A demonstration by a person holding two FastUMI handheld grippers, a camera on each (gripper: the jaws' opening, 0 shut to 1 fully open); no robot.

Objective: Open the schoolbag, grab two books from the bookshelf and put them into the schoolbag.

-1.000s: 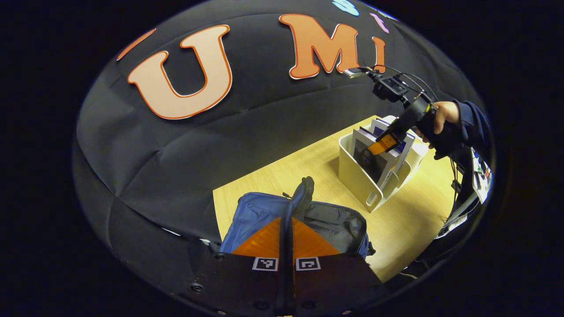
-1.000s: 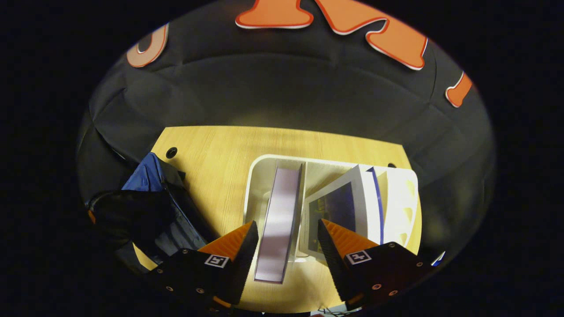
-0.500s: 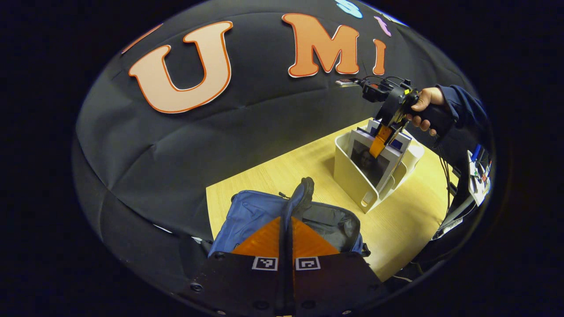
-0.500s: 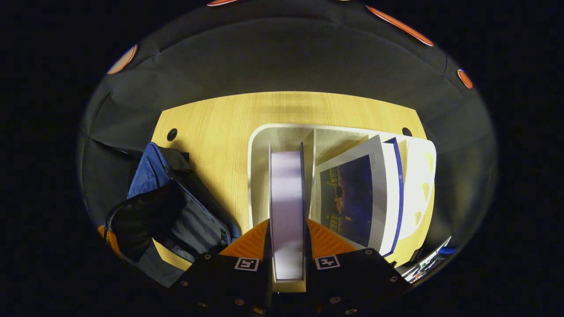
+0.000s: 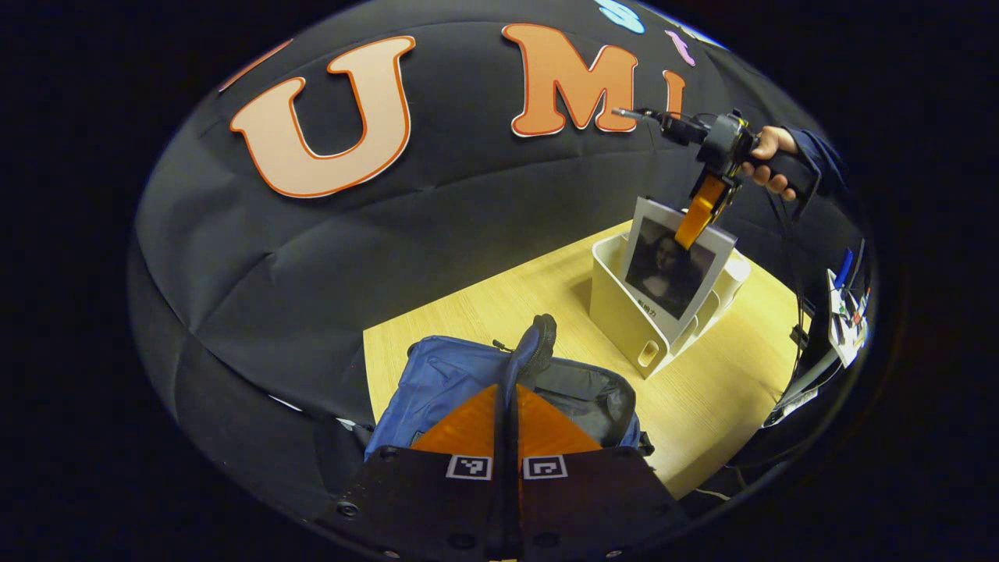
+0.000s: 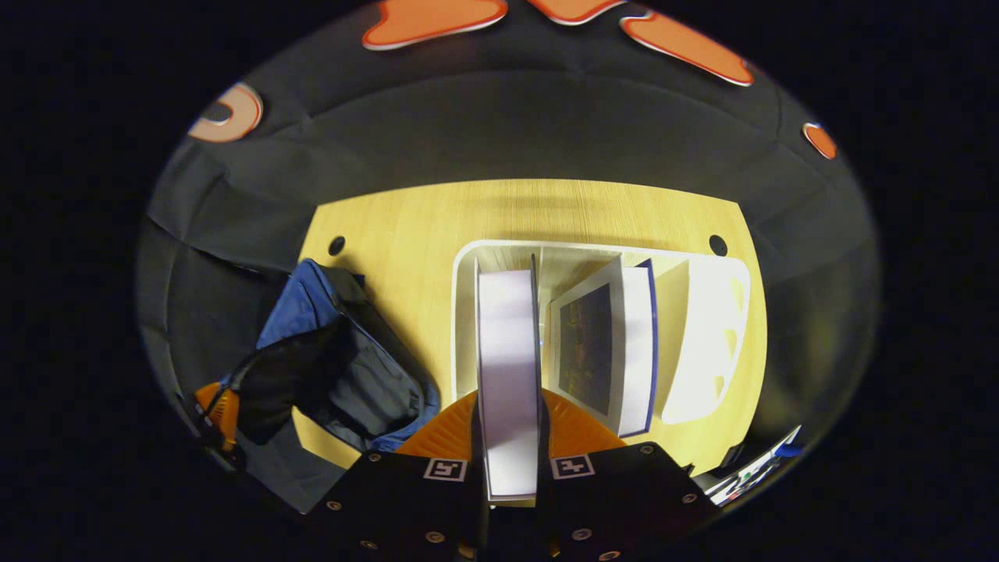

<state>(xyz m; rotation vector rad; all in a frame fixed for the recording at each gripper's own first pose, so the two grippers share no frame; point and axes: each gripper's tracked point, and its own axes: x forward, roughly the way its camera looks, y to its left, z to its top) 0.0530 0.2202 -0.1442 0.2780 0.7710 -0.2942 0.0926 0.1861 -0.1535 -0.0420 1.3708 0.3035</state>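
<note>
1. Schoolbag (image 5: 460, 375) of blue fabric, unzipped and with a dark lining, lies on the pale wood-grain table (image 5: 702, 406); the left gripper (image 5: 506, 406), fingers pressed together with nothing visibly between them, hides its near edge.
2. Thin portrait-cover book (image 5: 673, 269), clamped by the right gripper (image 5: 697, 222), stands partly raised from the white plastic bookshelf (image 5: 624, 312).
3. Second, dark-covered book (image 6: 601, 343) leans inside; its lower edge is hidden.

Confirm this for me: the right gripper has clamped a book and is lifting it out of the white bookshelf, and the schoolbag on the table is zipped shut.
One thing is wrong: the schoolbag is open, its dark lining showing in the left gripper view. The rest holds: the right gripper is shut on the book, part raised from the white bookshelf.
</note>
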